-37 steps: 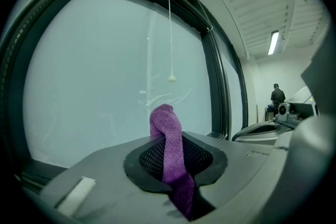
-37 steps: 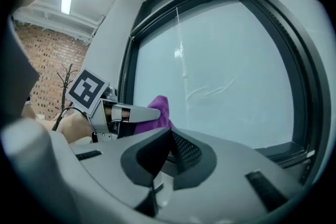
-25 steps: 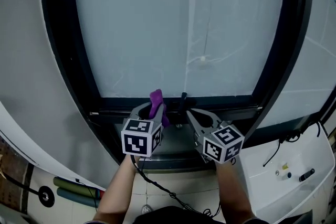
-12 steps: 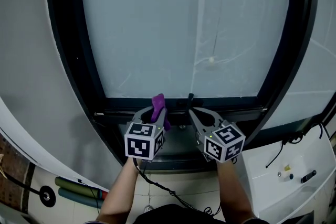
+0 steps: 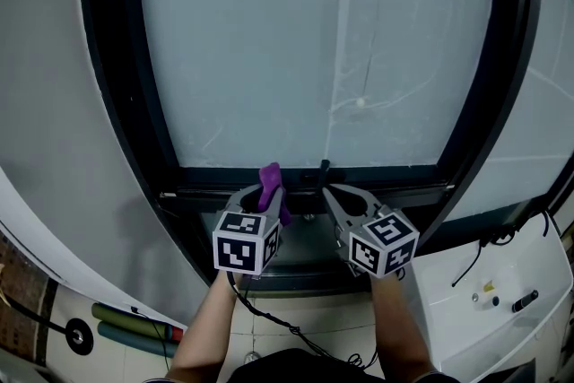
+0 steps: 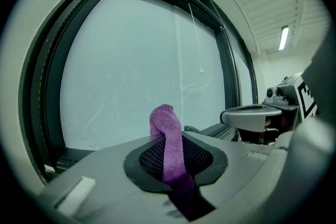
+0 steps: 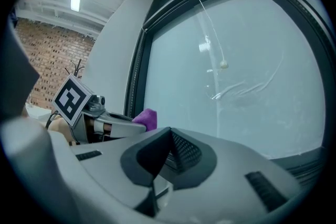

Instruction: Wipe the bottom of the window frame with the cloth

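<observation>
A purple cloth [image 5: 269, 184] [image 6: 169, 152] sticks up out of my left gripper [image 5: 258, 197] [image 6: 176, 162], which is shut on it. The cloth's tip hangs just above the dark bottom rail of the window frame [image 5: 377, 184]; in the head view I cannot tell whether it touches. My right gripper [image 5: 334, 195] [image 7: 157, 165] is shut with nothing between its jaws, right beside the left one and level with it. From the right gripper view the cloth [image 7: 146, 119] shows past the left gripper's marker cube [image 7: 71, 99].
A frosted pane [image 5: 314, 40] fills the black frame. A small black handle [image 5: 324, 167] stands on the bottom rail between the grippers. A white unit with cables [image 5: 489, 291] sits low at the right. Green tubes [image 5: 134, 327] lie on the floor at the left.
Between one second and half a second ago the view shifted slightly, so both grippers and the cloth sit a little lower and further right. Since then nothing has moved.
</observation>
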Available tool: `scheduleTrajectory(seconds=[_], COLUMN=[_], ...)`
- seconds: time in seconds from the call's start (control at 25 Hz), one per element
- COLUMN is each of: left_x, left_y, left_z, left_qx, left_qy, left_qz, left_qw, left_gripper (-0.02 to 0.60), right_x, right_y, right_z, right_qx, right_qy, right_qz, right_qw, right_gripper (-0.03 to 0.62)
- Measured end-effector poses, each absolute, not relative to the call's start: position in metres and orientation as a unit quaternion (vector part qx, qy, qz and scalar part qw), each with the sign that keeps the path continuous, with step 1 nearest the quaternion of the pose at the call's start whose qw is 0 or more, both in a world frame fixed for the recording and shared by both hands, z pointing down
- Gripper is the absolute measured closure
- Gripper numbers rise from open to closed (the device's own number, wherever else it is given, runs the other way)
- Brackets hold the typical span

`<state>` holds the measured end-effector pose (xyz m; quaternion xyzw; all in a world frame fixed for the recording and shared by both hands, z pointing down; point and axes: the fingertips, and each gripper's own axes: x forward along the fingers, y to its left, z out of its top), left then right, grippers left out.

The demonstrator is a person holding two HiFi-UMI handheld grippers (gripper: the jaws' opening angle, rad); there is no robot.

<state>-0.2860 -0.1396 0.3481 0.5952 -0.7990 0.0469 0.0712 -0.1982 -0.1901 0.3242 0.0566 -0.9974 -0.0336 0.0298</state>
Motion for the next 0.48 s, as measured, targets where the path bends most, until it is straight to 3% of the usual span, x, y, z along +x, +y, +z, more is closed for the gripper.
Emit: scheduleTrajectory(seconds=[0.48], left_x=[-0.2795], left_y=[-0.1397], left_z=[0.3498], left_qx=[0.596], left_qy=[-0.798], left_qz=[0.055], left_qw=[0.072], left_gripper=[0.512], right_x=[-0.1947], right_y=[-0.1895], right_z=[0.3268], right_qx=[0.057], right_qy=[-0.997], right_qz=[-0.035], right_qw=[0.037], right_gripper=[0.592])
